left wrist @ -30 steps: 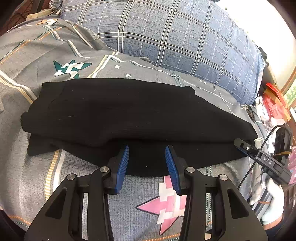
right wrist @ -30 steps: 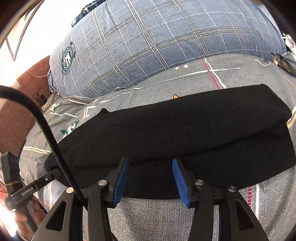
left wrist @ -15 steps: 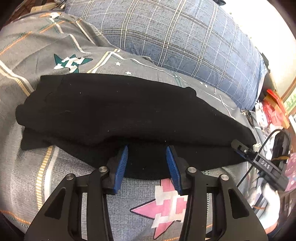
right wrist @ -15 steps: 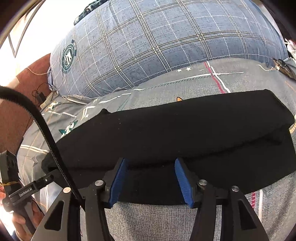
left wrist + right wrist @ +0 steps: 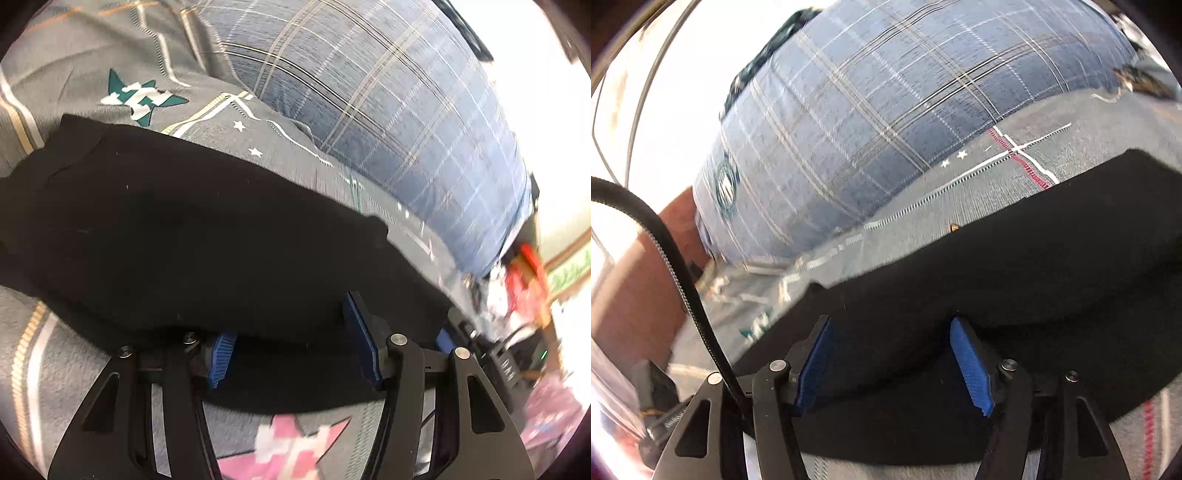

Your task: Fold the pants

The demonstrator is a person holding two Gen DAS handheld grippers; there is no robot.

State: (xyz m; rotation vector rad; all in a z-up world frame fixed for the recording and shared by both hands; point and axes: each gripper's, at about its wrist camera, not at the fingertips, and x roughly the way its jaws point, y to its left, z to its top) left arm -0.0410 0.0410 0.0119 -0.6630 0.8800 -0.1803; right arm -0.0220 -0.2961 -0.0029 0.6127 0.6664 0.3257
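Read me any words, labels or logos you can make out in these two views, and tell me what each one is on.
No text reads clearly in either view.
Round green emblem on the blue plaid pillow: too blurred to read.
White lettering on the other hand-held gripper: blurred, unreadable.
White lettering on the other hand-held gripper: blurred, unreadable.

A grey bedcover with star prints lies under and ahead of the gripper. Beyond it, farther ahead, rests a blue plaid pillow. Blurred red clutter sits off to the right side.
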